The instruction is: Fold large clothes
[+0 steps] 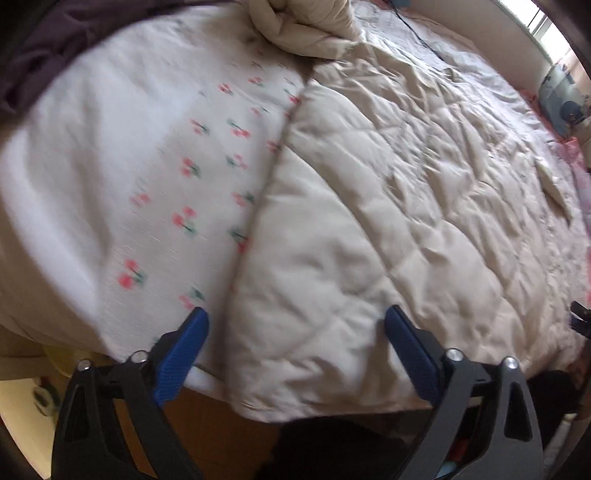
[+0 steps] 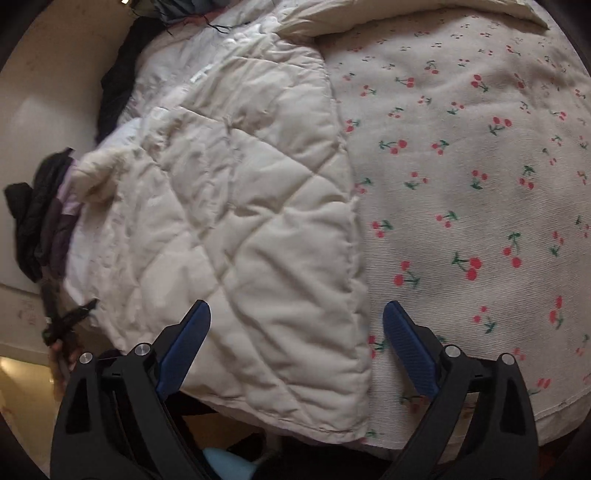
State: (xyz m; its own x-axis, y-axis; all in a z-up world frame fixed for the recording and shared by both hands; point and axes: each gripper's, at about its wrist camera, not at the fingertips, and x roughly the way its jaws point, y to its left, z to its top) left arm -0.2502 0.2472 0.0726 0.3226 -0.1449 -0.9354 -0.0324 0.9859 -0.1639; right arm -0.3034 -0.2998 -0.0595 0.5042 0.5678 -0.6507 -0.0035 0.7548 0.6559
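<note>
A large cream quilted garment lies spread on a bed over a white sheet printed with red cherries. Its straight edge runs from the near edge of the bed up to a bunched part at the far side. My left gripper is open and empty, above the garment's near hem. In the right wrist view the same garment lies to the left and the cherry sheet to the right. My right gripper is open and empty, above the garment's near corner.
Dark clothes are piled at the left side of the bed in the right wrist view, and dark purple cloth shows at the top left in the left wrist view. A wooden bed front lies below. A window is at the far right.
</note>
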